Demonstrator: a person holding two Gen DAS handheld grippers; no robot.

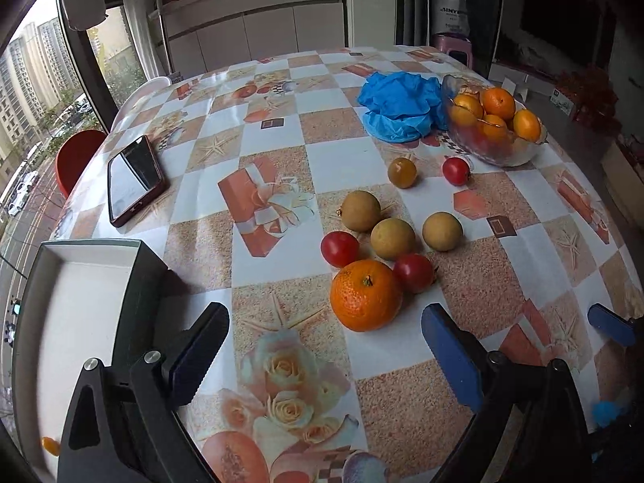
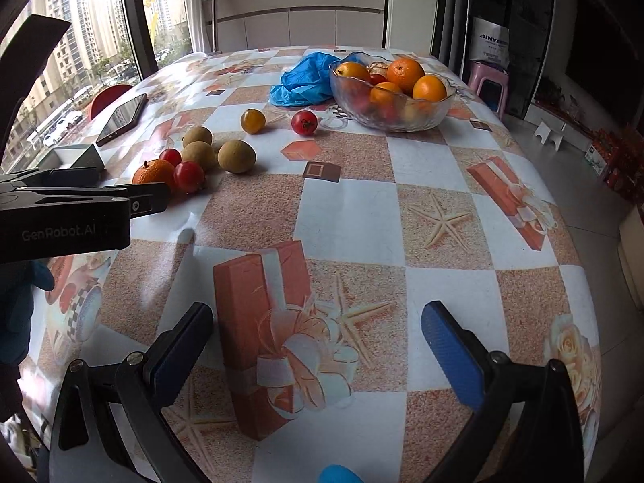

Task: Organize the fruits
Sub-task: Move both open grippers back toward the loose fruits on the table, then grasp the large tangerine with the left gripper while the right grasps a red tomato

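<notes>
A round dining surface (image 1: 346,153) covered in a checked, patterned cloth, seen from two hand-held grippers.

In the left wrist view, the left gripper (image 1: 322,346) hovers low over the cloth with its fingers spread wide and nothing between them. Just ahead of the gap, at about one o'clock, sits a mandarin orange (image 1: 365,295), stem up. It is roughly round, so it has no long axis to line up with. Touching or almost touching it at its two o'clock is a red cherry tomato (image 1: 413,273); a second red tomato (image 1: 339,248) lies at its eleven o'clock. Three brownish round fruits (image 1: 392,238) cluster just beyond. Farther off, at twelve to one o'clock, lie a yellow-brown tomato (image 1: 401,172) and another red tomato (image 1: 455,170). Beyond those stands a glass bowl (image 1: 519,153) already holding oranges, with a crumpled blue plastic bag (image 1: 398,106) beside it. A white open box (image 1: 86,265) is at nine o'clock of the left gripper, and a phone (image 1: 135,179) lies beyond the box.

In the right wrist view, the right gripper (image 2: 318,346) also has its fingers spread and empty, over bare cloth. From there the loose fruit lies well apart, at about ten to eleven o'clock, past the left gripper's body.

Judging from this, the left gripper is much the nearer to the mandarin; closing on it cleanly turns on shifting slightly right so the fruit sits centred, without nudging the adjacent tomato.
</notes>
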